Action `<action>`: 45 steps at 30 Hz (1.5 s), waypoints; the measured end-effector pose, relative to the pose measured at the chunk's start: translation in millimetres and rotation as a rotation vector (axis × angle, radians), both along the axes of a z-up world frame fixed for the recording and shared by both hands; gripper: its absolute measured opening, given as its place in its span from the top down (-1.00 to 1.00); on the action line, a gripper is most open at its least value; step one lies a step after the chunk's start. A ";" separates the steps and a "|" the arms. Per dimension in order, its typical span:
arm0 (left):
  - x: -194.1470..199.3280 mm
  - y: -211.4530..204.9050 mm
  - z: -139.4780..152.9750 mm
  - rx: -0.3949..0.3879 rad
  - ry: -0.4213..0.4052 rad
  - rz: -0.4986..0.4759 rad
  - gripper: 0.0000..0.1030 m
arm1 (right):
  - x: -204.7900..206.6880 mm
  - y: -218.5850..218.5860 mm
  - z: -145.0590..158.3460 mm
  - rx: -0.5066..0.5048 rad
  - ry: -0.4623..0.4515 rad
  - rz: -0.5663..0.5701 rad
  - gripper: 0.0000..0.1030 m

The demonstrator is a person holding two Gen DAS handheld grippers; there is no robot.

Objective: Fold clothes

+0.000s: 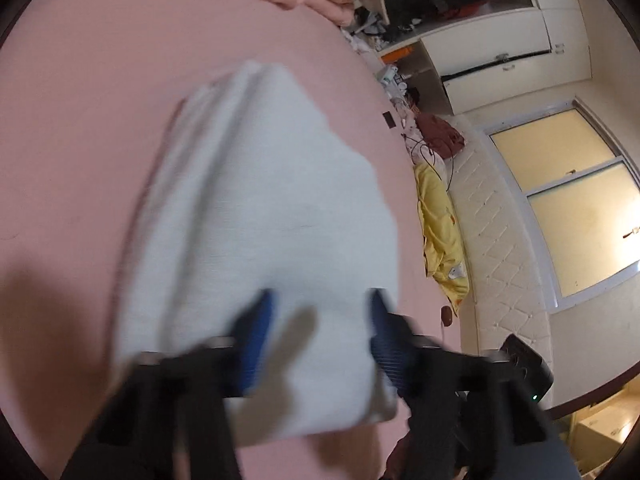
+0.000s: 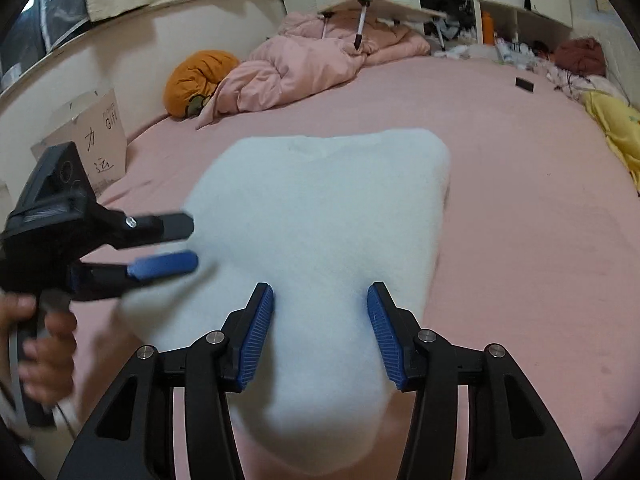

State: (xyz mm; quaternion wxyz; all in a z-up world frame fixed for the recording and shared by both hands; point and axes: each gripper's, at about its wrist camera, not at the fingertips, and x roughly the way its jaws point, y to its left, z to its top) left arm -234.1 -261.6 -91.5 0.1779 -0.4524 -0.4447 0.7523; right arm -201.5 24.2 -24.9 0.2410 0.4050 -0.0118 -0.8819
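Item: white garment [image 2: 320,216], fleecy, already folded into a compact block, lying flat on the pink bed sheet [image 2: 520,184] near the middle of the bed. Left gripper [image 2: 188,242]: jaws spread, blue pads either side of nothing, poised at the garment's left edge with its fingertips just reaching the cloth; the person's hand [image 2: 44,344] is on its handle. Right gripper [image 2: 320,332]: jaws likewise parted and empty, the white fabric showing between them but not pinched, aimed along the garment from its near end. The left wrist view is blurred, so whether the left fingers actually touch the cloth cannot be settled. Hazards: the fold is thick and soft, so a shallow bite at the edge would probably catch only the top layer and peel the stack open; a pinch by one gripper alone would likely let the other side sag and skew the fold; dragging rather than lifting could ruck the sheet beneath and carry it along. Position relative to tools: the garment lies directly ahead of and under the right gripper, and to the right of the left gripper's tips. Bystanders: pink duvet [image 2: 304,68] and orange cushion [image 2: 200,76] at the far side, yellow cloth [image 2: 616,132] at the right edge, all well apart from the work.
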 end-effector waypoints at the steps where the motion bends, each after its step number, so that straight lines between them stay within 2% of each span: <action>1: 0.4 -7.2 -7.0 0.012 -0.027 0.009 0.92 | 2.0 4.6 -0.3 -0.005 -0.001 0.005 0.04; 3: 8.1 -18.8 -4.6 0.005 -0.039 0.035 0.92 | 6.1 13.9 -1.0 -0.015 -0.003 0.014 0.04; 5: 21.9 -19.3 16.9 -0.081 -0.001 0.040 0.75 | 2.8 24.0 10.0 -0.019 0.022 0.000 0.04; 7: 31.9 -2.5 40.7 -0.192 0.046 -0.001 -0.11 | -8.0 27.1 29.4 -0.017 0.095 -0.037 0.01; 9: 36.4 26.2 58.7 -0.285 0.101 -0.052 -0.35 | -42.0 16.0 46.7 -0.025 0.116 -0.024 0.01; 12: 27.9 63.9 56.3 -0.456 0.110 -0.107 -0.35 | -97.7 -9.4 47.5 -0.007 0.074 0.020 0.01; 14: 21.3 74.4 44.3 -0.521 0.074 -0.071 -0.35 | -121.2 -22.9 24.6 0.029 0.006 0.043 0.01; 17: 29.6 65.3 31.0 -0.477 0.077 -0.020 -0.35 | -154.5 -41.2 -8.2 0.080 -0.085 0.074 0.01; 20: 34.7 60.6 26.6 -0.478 0.078 -0.027 -0.27 | -159.0 -31.7 -18.8 0.085 -0.034 0.062 -0.01; 21: 35.6 60.5 27.1 -0.490 0.077 -0.040 -0.25 | -161.5 -28.1 -21.6 0.090 -0.020 0.050 -0.15; 22: 37.2 59.7 28.5 -0.499 0.072 -0.052 -0.25 | -167.9 -21.6 -21.3 0.105 -0.017 0.009 -0.32; 25: 51.5 46.2 50.7 -0.496 0.090 -0.051 -0.24 | -172.3 5.3 -6.9 0.112 0.003 -0.127 -0.31; 26: 46.3 46.0 61.9 -0.501 0.114 -0.047 -0.24 | -169.0 14.0 -0.1 0.105 0.014 -0.163 -0.30; 29: 16.1 42.8 86.2 -0.529 0.166 -0.049 -0.26 | -117.1 28.5 26.1 0.026 0.101 -0.107 -0.30; 32: -3.9 40.4 78.3 -0.532 0.143 -0.034 -0.26 | -51.4 29.2 33.4 -0.009 0.132 -0.028 -0.30; 36: -22.1 35.9 62.4 -0.528 0.100 -0.018 -0.25 | 5.8 16.5 7.4 0.025 0.080 0.038 -0.30; 37: -26.7 34.8 58.4 -0.526 0.089 -0.014 -0.19 | 9.3 10.2 -5.3 0.069 0.055 0.048 -0.30; 38: -31.2 33.7 54.4 -0.525 0.078 -0.010 -0.10 | 13.7 13.6 -17.7 0.066 0.017 0.031 -0.30; 39: -35.8 32.5 50.4 -0.524 0.067 -0.006 0.07 | 16.6 22.7 -22.1 0.015 -0.024 0.003 -0.30; 41: -28.1 17.9 53.1 -0.507 0.053 0.034 0.15 | 22.6 39.9 -23.2 -0.073 -0.090 -0.054 -0.30; 42: -22.0 9.8 56.2 -0.505 0.046 0.064 0.13 | 28.6 42.9 -18.6 -0.073 -0.081 -0.061 -0.30; 43: -15.8 3.0 59.9 -0.521 0.036 0.100 0.00 | 35.1 45.7 -13.0 -0.069 -0.068 -0.068 -0.30; 45: 3.5 -14.9 72.3 -0.566 0.022 0.175 -0.03 | 52.5 49.3 5.6 -0.028 -0.011 -0.081 -0.30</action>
